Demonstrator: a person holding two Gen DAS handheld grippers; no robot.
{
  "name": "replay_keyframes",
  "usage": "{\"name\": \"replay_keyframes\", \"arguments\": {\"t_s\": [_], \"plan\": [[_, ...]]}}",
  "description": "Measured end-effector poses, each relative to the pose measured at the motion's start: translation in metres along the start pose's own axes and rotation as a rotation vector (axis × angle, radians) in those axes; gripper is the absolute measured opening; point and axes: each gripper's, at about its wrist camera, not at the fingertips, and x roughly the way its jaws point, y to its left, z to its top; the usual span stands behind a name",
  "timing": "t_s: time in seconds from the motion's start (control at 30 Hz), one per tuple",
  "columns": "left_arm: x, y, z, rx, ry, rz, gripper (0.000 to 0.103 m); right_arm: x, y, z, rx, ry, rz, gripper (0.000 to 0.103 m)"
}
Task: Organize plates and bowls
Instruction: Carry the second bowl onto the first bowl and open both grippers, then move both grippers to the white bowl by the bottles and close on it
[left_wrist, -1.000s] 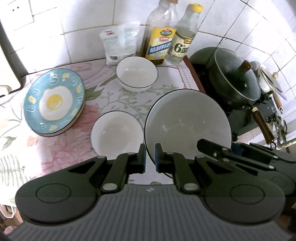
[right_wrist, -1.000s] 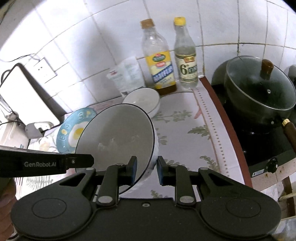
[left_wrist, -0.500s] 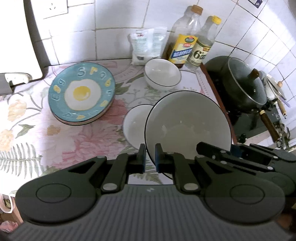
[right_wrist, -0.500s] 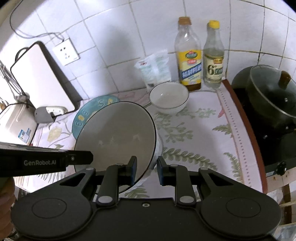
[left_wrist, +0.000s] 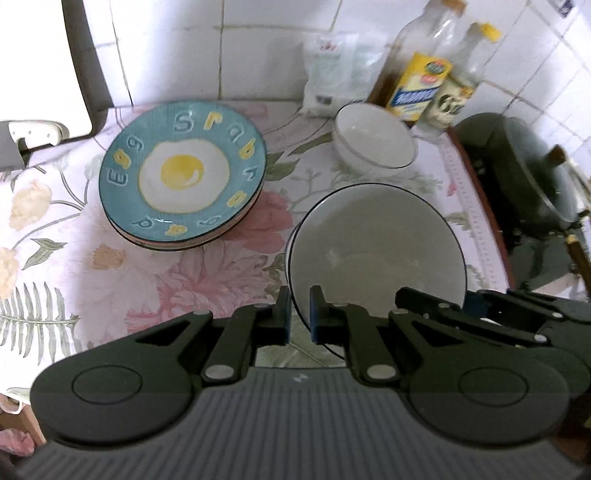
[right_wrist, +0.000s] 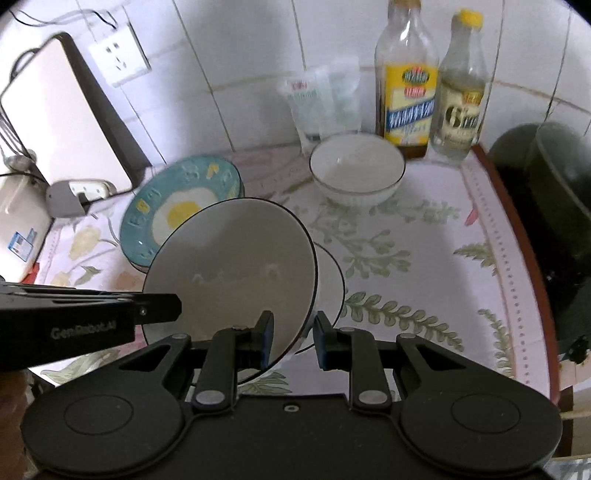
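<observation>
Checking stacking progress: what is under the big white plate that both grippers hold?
Under the tilted big white plate a white bowl shows only as a sliver of rim on the floral cloth. Its inside is covered. The left gripper and right gripper clamp the plate's rim.

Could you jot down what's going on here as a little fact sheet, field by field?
Held item: large white bowl with dark rim, tilted, gripped at its rim
Left gripper: shut on that rim
Right gripper: straddles the rim, grip unclear
Under it: smaller white bowl on the flowered tablecloth
Further back: another white bowl
To the left: blue fried-egg plate atop a stack
By the wall: two glass bottles, white packet
</observation>
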Motion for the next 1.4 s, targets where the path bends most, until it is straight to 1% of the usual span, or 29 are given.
{"name": "replay_keyframes", "arguments": {"t_s": [0.1, 0.17, 0.3, 0.37, 0.57, 0.7, 0.83, 0.87, 0.97, 1.03, 1.1, 1.27, 1.33, 1.4], "plan": [[0.021, 0.001, 0.006, -0.022, 0.033, 0.024, 0.008, 0.019, -0.003, 0.005, -0.007, 0.034, -0.012, 0.027], [0.031, 0.003, 0.008, -0.018, 0.052, 0.035, 0.008, 0.028, -0.006, 0.010, -0.010, 0.050, -0.010, 0.027], [0.048, 0.005, 0.011, -0.017, 0.093, 0.058, 0.010, 0.038, -0.002, 0.019, -0.046, 0.057, -0.015, 0.027], [0.053, 0.003, 0.011, -0.001, 0.095, 0.073, 0.010, 0.043, 0.001, 0.020, -0.080, 0.058, -0.029, 0.027], [0.061, 0.002, 0.017, 0.020, 0.131, 0.066, 0.010, 0.050, -0.004, 0.024, -0.098, 0.085, -0.035, 0.027], [0.065, 0.001, 0.018, -0.003, 0.171, 0.031, 0.012, 0.050, -0.003, 0.021, -0.142, 0.087, -0.084, 0.029], [0.065, -0.004, 0.018, 0.013, 0.163, 0.048, 0.012, 0.050, 0.005, 0.015, -0.251, 0.061, -0.138, 0.030], [0.065, -0.004, 0.018, 0.012, 0.164, 0.048, 0.012, 0.049, 0.007, 0.014, -0.273, 0.064, -0.140, 0.030], [0.061, -0.003, 0.019, 0.008, 0.159, 0.040, 0.012, 0.046, 0.006, 0.013, -0.287, 0.053, -0.142, 0.030], [0.056, -0.002, 0.022, 0.008, 0.159, 0.032, 0.013, 0.041, 0.001, 0.015, -0.270, 0.045, -0.128, 0.030], [0.048, -0.001, 0.027, 0.009, 0.161, 0.018, 0.014, 0.033, -0.006, 0.019, -0.237, 0.038, -0.096, 0.031], [0.022, 0.002, 0.044, -0.015, 0.155, -0.031, 0.024, 0.009, -0.042, 0.043, -0.063, 0.037, 0.052, 0.031], [0.008, 0.002, 0.054, -0.019, 0.135, -0.053, 0.024, 0.001, -0.058, 0.054, -0.009, 0.028, 0.103, 0.032], [-0.002, 0.000, 0.063, -0.014, 0.111, -0.065, 0.024, -0.006, -0.072, 0.066, 0.018, 0.024, 0.145, 0.032]]}}
